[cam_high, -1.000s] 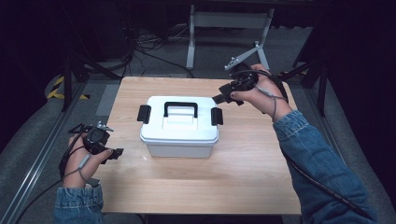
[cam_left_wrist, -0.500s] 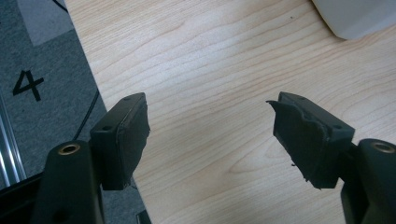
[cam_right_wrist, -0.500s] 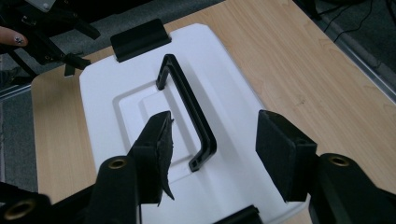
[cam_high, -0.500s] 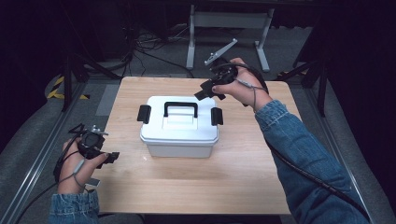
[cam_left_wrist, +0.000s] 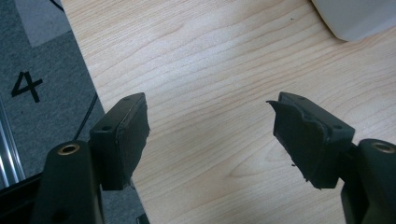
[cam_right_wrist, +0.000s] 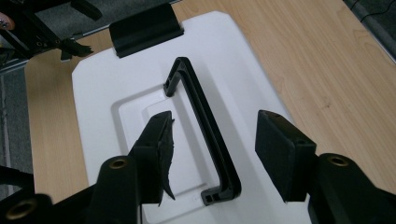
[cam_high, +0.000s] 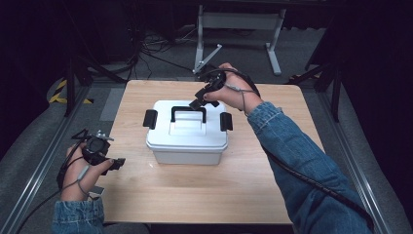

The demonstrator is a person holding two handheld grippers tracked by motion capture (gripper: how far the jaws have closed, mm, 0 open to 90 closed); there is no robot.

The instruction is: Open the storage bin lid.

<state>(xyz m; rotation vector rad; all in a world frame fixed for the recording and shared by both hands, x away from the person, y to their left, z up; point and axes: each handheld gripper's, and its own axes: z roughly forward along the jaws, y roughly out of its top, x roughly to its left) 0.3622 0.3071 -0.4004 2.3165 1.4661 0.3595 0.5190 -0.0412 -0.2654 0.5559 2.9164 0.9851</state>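
Note:
A white lidded box (cam_high: 187,141) with a black carry handle (cam_high: 188,113) stands in the middle of the wooden table (cam_high: 272,195). My right gripper (cam_high: 198,103) hovers over the lid from the far side, open. In the right gripper view its jaws (cam_right_wrist: 215,126) straddle the handle (cam_right_wrist: 194,88) from above without touching it, and they have just closed a little. My left gripper (cam_high: 117,163) rests low near the table's left edge, open, with bare wood between its jaws (cam_left_wrist: 210,135). A corner of the box (cam_left_wrist: 355,18) shows beyond it.
Black latches (cam_high: 150,118) (cam_high: 225,121) sit at both ends of the lid. A metal frame leg (cam_high: 199,44) and cables lie on the floor behind the table. Grey floor with a rail runs along the left side.
My right hand has moved left from the table's far right corner to a spot over the box handle. The left hand stayed put.

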